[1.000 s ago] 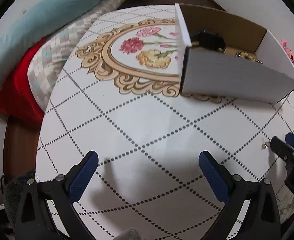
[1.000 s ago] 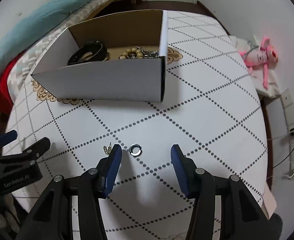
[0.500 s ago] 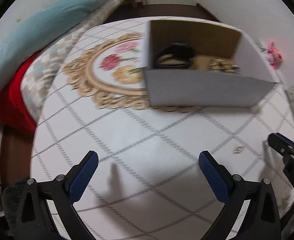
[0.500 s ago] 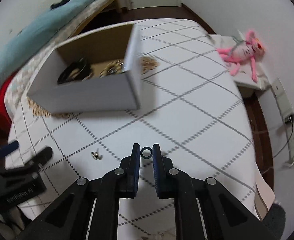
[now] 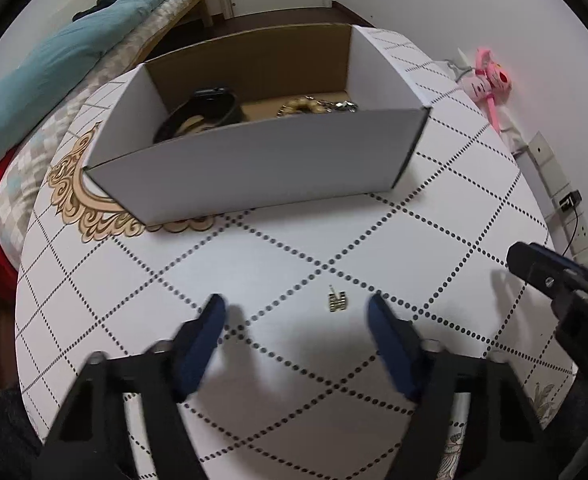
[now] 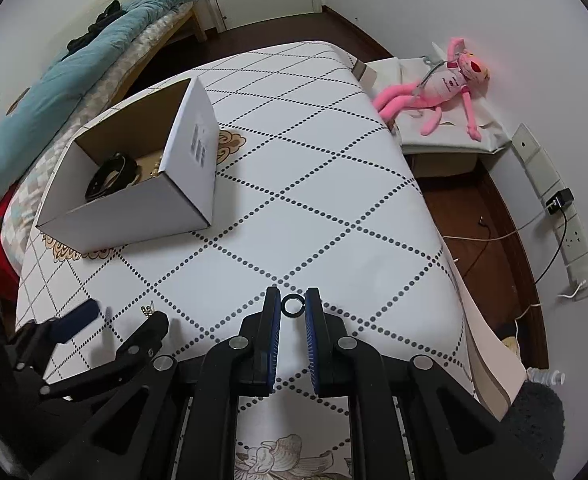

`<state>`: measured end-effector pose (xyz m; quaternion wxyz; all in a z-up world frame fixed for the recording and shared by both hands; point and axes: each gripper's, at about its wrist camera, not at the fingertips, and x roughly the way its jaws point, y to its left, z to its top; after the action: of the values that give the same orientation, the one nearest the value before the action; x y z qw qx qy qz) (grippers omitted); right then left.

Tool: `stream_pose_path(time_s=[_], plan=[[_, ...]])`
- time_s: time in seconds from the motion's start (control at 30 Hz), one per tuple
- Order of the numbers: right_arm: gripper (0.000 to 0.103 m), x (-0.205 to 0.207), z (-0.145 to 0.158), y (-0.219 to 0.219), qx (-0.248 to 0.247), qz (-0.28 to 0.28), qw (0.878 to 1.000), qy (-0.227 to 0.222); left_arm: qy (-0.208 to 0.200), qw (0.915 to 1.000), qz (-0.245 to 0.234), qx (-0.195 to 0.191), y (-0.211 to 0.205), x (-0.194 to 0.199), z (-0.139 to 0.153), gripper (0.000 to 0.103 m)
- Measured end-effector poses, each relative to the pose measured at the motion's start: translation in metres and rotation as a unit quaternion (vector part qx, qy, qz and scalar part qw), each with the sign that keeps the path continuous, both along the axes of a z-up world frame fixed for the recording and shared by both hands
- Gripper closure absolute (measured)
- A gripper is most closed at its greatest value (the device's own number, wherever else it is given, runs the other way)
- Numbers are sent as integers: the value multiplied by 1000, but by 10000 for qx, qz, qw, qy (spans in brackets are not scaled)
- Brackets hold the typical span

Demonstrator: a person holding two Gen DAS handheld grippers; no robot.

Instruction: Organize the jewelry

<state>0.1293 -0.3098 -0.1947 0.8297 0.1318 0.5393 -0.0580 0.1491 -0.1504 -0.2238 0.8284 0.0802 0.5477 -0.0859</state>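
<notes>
My right gripper (image 6: pixel 293 307) is shut on a small dark ring (image 6: pixel 293 305) and holds it above the table. A small gold earring (image 5: pixel 337 300) lies on the white patterned tablecloth (image 5: pixel 277 256), between the fingers of my open left gripper (image 5: pixel 296 312); it also shows in the right wrist view (image 6: pixel 148 310). The white cardboard box (image 5: pixel 253 160) stands beyond it, with a black bracelet (image 5: pixel 201 114) and gold and silver chains (image 5: pixel 314 106) inside. The box also shows in the right wrist view (image 6: pixel 141 212).
A bed with a teal duvet (image 5: pixel 53 52) and a red cover lies to the left. A pink plush toy (image 6: pixel 438 84) lies on a low stand to the right. Wall sockets and cables (image 6: pixel 558 216) are by the right wall.
My right gripper shut on the ring and lifted it off the cloth. My left gripper swung right, came down over the gold earring, and its fingers narrowed.
</notes>
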Motion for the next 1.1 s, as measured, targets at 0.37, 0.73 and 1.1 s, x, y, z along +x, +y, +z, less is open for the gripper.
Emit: stream_pose_path(time_s=[0.37,0.73,1.1], plan=[[90,0,7,-4,44,-77,9999,-88,-49,9995,-263,-143,-12,-2,2,97],[90,7,43,-2,476,26,9980,-416,-192,9974,-224,-651,5,6,56,97],[90,82,82,36,939,596,9930,-402,-126,9961,320,-811,61,77,118,97]])
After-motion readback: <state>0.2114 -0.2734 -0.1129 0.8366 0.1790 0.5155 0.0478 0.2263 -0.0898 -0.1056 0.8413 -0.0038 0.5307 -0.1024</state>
